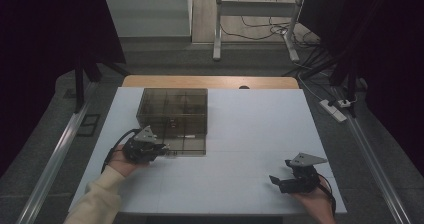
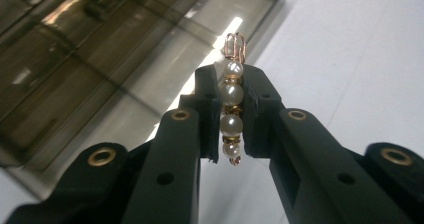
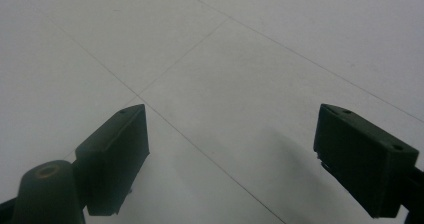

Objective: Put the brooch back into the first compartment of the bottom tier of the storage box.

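While clamped, pearl hairpin (image 2: 231, 111) runs along left gripper (image 2: 231, 115).

Glossy pearl-like beads with gold-toned metal spacers and wire loop on beaded piece (image 2: 231, 109). Matt black plastic pads (image 2: 207, 109), brass-coloured rivets behind. Smoked translucent plastic organiser box (image 1: 172, 119), glossy, beside beaded piece. Matt white table (image 1: 260, 134), smooth, faint seams.

The smoked compartment box (image 1: 174, 119) stood on the table's (image 1: 260, 129) left half toward the far edge, blocking passage there (its near-left corner crowded by the left gripper (image 1: 161, 149)). The right half lay open.
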`<state>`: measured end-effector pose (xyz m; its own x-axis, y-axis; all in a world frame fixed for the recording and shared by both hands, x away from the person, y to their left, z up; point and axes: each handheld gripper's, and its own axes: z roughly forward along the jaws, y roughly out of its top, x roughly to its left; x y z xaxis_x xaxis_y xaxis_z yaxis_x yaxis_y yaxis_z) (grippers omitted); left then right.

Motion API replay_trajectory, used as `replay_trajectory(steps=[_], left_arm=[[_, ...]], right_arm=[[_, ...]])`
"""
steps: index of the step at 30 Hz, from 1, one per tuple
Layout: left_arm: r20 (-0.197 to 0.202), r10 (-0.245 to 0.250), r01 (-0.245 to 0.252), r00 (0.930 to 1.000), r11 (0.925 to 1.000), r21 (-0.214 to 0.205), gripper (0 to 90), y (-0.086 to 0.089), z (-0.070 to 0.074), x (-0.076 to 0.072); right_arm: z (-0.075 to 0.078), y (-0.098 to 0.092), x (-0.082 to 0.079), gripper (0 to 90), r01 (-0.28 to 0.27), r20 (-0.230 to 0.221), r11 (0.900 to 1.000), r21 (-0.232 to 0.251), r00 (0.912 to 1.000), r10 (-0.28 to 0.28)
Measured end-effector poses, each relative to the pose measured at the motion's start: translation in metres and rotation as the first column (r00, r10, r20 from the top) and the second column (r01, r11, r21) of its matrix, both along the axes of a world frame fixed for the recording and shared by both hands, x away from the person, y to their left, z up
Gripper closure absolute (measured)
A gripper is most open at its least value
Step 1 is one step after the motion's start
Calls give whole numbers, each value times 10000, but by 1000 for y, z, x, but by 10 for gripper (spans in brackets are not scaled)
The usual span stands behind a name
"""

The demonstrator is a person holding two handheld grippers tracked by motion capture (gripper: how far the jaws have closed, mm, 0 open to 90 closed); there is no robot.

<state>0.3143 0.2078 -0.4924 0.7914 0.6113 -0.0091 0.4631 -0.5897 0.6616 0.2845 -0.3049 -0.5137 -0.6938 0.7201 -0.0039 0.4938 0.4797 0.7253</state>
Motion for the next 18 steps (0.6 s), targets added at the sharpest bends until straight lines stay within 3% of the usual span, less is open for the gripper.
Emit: replay_trajectory(steps=[7,18], left_arm=[[138,646,-647,9978,9979,52,786,15,-2,5],[335,1585,-1589,9868,9872,116,785,26,-11,19]], right_arm=[[-1,1,0,139,20,32,10000,18,10000,-20],[0,1,0,138,-18,13,10000,1,10000,18]])
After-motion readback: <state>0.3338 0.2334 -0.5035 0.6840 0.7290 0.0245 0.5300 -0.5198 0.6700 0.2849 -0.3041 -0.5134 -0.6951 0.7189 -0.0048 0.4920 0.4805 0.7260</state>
